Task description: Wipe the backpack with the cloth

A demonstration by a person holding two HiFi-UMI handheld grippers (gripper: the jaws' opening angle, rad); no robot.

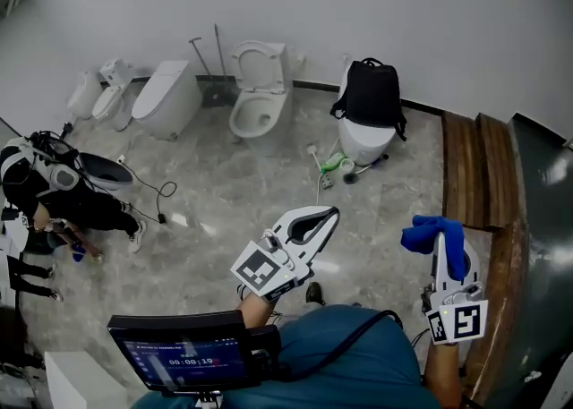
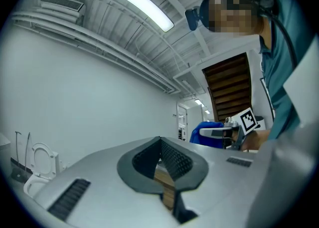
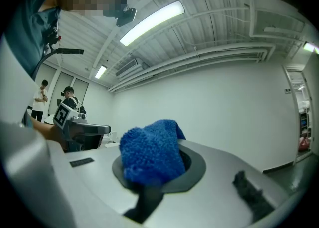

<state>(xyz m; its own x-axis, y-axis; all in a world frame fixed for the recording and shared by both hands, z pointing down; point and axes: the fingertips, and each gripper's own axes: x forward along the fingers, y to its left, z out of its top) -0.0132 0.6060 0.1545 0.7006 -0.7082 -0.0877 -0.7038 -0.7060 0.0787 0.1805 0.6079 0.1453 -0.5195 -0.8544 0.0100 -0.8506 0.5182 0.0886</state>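
A grey marbled floor [image 1: 224, 210] runs to a plain white wall [image 1: 430, 13], with several white toilets standing along it. The black fabric backpack [image 1: 370, 94] sits upright on top of 1 white toilet [image 1: 363, 140] at the far wall, well apart from both tongs. Its 2 shoulder straps hang down the sides, and a small carry loop stands at its top. The right tongs [image 1: 441, 251] pinch a bunched blue terry cloth [image 1: 428, 235], which bulges out over the jaw tips. The left tongs [image 1: 329, 215] are pressed together at the tips with nothing between them. The backpack looks soft and fairly light, so it would likely yield or slide off the smooth porcelain under a firm wipe. Steadying it by the carry loop or a strap with the left tongs seems sensible. The cloth is limp and fluffy, best gripped at its bunched middle.
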